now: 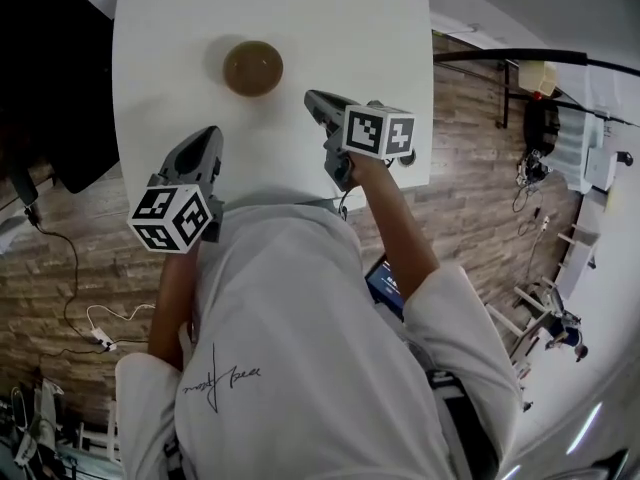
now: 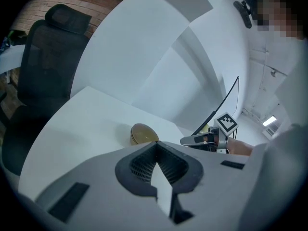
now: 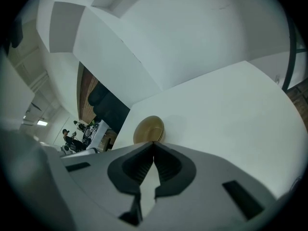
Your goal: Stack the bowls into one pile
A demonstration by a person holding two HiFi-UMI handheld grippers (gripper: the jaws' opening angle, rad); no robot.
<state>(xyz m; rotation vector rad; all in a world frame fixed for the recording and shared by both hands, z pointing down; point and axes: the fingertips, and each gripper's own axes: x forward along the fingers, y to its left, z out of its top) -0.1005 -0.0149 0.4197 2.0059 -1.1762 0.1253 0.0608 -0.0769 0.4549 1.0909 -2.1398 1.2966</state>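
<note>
Your left tool [image 1: 211, 132] is closed: in the left gripper view its two jaws meet at the tips with nothing between them, only the white bench [image 1: 160, 58] showing through the gap further back. Your right tool [image 1: 311, 97] is the same, with its jaws together at the tips and empty in the right gripper view. You hold both tools low over the near edge of the bench, close to your white shirt [image 1: 300, 348], the left one near the left corner and the right one a little further in and toward the right side. Each carries its marker cube [image 1: 378, 131] at the back, above your hand. The brown bowls [image 1: 252, 68] sit on the bench ahead of both tools, well apart from them, roughly midway between the two and toward the far half of the top. In the right gripper view the rim shows a layered edge, so they look nested into one pile, though you cannot count them. Nothing else lies on the bench. A dark office chair [image 2: 48, 57] stands beyond its far left side, and a wood-plank floor [image 1: 480, 138] shows around it.
</note>
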